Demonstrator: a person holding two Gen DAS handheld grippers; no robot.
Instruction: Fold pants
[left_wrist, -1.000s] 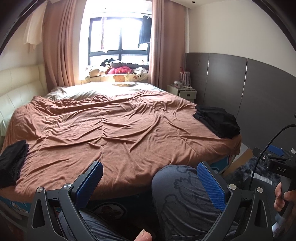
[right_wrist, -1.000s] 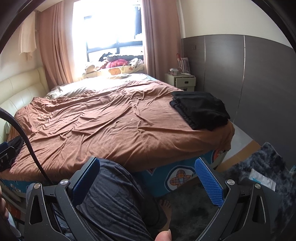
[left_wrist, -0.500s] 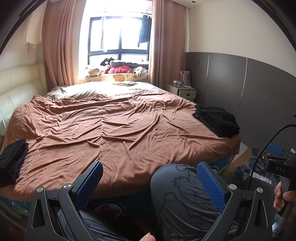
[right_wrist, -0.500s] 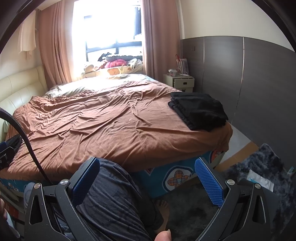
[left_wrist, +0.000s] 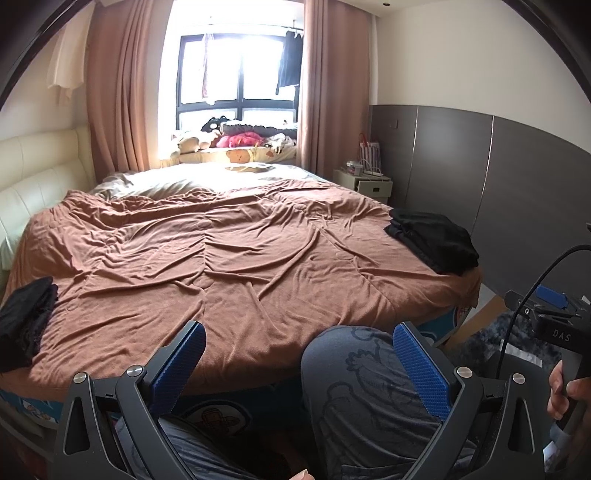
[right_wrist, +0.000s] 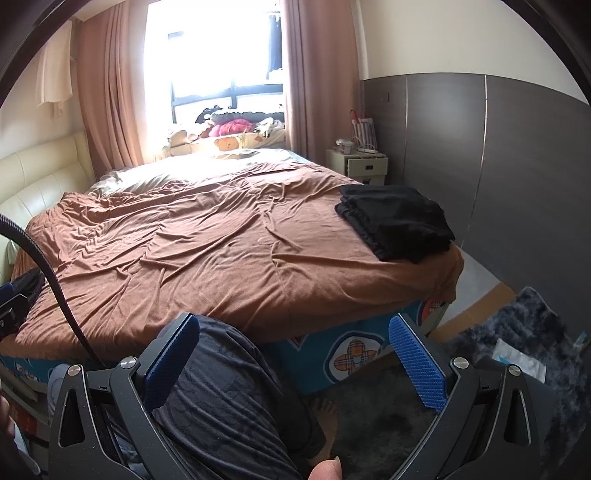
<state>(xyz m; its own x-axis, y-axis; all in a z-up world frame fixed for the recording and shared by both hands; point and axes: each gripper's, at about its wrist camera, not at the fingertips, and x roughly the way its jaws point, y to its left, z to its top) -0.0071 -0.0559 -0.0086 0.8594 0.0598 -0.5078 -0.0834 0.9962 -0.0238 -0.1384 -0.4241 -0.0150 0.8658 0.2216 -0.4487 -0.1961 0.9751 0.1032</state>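
Note:
A folded black garment (left_wrist: 432, 240) lies at the bed's right near corner; it also shows in the right wrist view (right_wrist: 395, 221). A second dark crumpled garment (left_wrist: 22, 321) lies at the bed's left near edge. My left gripper (left_wrist: 299, 354) is open and empty, held above the person's knees in front of the bed. My right gripper (right_wrist: 295, 350) is open and empty, also short of the bed. The right gripper's body (left_wrist: 554, 325) shows at the right of the left wrist view.
The bed carries a wrinkled brown cover (left_wrist: 221, 258). The person's knee (left_wrist: 354, 384) sits between me and the bed. A nightstand (right_wrist: 356, 166) stands at the far right, a dark wall panel (right_wrist: 517, 184) runs along the right, a dark rug (right_wrist: 517, 350) lies on the floor.
Both grippers have risen and tilted a little, so the bed sits slightly lower in both views. The jaws stay open and empty.

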